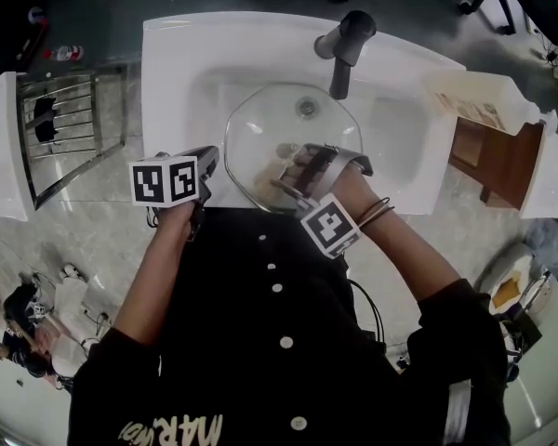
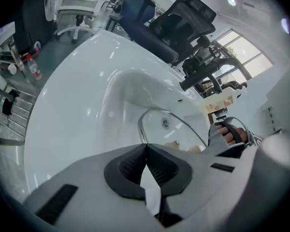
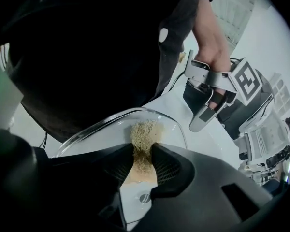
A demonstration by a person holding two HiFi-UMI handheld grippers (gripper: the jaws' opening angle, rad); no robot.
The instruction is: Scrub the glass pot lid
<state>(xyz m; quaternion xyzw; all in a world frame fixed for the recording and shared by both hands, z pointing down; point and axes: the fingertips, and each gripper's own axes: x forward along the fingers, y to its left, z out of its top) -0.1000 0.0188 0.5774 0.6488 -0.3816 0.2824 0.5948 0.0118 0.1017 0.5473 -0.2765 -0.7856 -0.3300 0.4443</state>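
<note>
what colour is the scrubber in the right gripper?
Tan, straw-like fibres. The scrubber shows best in the right gripper view, pinched in the right gripper.

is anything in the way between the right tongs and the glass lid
Nothing but the scrubber that the right tongs hold, and it looks pressed against the lid itself. The left tongs are shut on the lid's rim at its left edge, clear of the scrubbing spot.
</note>
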